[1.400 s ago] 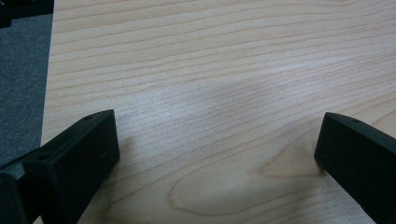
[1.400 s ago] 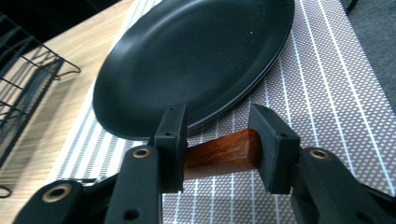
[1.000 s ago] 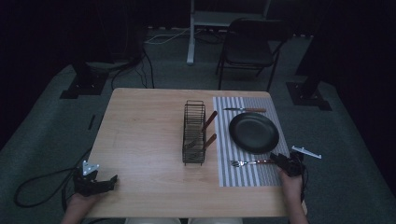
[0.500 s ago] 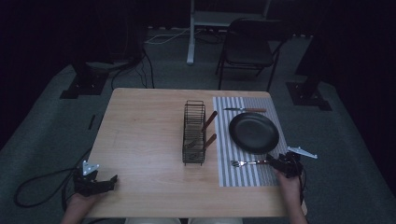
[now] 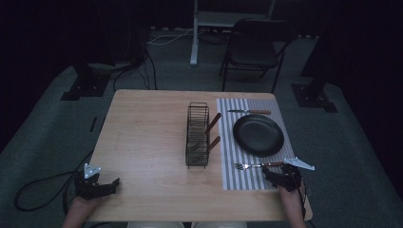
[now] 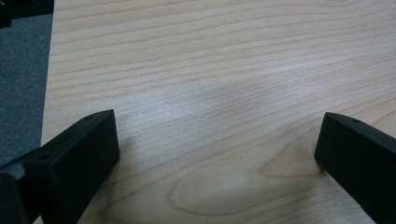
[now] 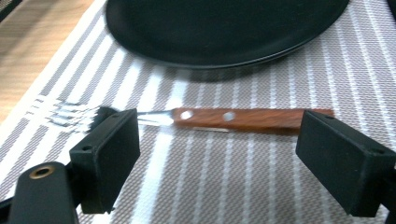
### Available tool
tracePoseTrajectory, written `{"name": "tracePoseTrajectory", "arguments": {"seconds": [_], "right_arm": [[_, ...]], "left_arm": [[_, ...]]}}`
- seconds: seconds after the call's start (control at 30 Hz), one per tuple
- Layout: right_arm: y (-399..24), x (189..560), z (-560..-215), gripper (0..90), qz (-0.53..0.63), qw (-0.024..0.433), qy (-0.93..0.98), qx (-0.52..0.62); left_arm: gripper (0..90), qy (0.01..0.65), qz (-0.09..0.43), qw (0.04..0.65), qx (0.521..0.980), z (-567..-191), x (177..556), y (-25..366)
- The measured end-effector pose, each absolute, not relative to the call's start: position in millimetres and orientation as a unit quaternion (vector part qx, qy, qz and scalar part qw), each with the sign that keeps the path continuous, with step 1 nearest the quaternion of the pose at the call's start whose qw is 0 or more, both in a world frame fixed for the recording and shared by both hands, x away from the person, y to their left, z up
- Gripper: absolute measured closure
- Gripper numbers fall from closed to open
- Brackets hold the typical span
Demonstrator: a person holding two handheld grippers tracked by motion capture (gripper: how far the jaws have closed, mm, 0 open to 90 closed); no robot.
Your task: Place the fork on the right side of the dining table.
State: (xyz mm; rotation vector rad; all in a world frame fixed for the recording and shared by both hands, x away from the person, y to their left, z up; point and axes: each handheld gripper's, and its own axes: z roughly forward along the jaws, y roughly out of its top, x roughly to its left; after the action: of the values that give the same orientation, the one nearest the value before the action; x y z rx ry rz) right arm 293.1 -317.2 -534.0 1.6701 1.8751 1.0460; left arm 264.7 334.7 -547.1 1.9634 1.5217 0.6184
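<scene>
A fork point(image 5: 259, 166) with a wooden handle lies on the striped placemat point(image 5: 228, 176), just in front of a black plate point(image 5: 258, 135). My right gripper point(image 5: 279, 174) hovers at the fork's near side. In the right gripper view the gripper point(image 7: 217, 154) is open. Its jaws have just been opening, and the fork point(image 7: 252, 118) lies free on the mat point(image 7: 233, 182) just past the fingertips, below the plate point(image 7: 224, 28). My left gripper point(image 5: 108, 186) rests open at the table's near left corner, and between its jaws point(image 6: 217, 149) there is bare wood point(image 6: 210, 70).
A black wire rack point(image 5: 197, 135) stands mid-table with two wooden-handled utensils point(image 5: 213, 124) leaning in it. A knife point(image 5: 249, 112) lies beyond the plate. A chair point(image 5: 254, 47) stands past the far edge. A cable trails on the floor at the left.
My right gripper has opened, let go of the fork, and drawn back toward the near edge. The fork stays on the mat. The left gripper has not moved.
</scene>
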Motion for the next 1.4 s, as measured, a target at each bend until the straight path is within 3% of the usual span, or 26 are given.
{"name": "tracePoseTrajectory", "arguments": {"seconds": [0.57, 0.83, 1.4], "right_arm": [[-283.4, 262.4, -548.1, 11.0, 0.333, 0.238, 0.685, 0.603], [-289.1, 255.0, -550.4, 11.1, 0.294, 0.26, 0.679, 0.62], [-290.4, 258.1, -550.6, 11.1, 0.292, 0.263, 0.674, 0.626]], "left_arm": [[0.0, 0.57, 0.231, 0.287, 0.735, -547.0, 264.7, 334.7], [0.0, 0.57, 0.231, 0.287, 0.734, -547.1, 264.7, 334.6], [0.0, 0.57, 0.231, 0.287, 0.734, -547.0, 264.6, 334.6]]}}
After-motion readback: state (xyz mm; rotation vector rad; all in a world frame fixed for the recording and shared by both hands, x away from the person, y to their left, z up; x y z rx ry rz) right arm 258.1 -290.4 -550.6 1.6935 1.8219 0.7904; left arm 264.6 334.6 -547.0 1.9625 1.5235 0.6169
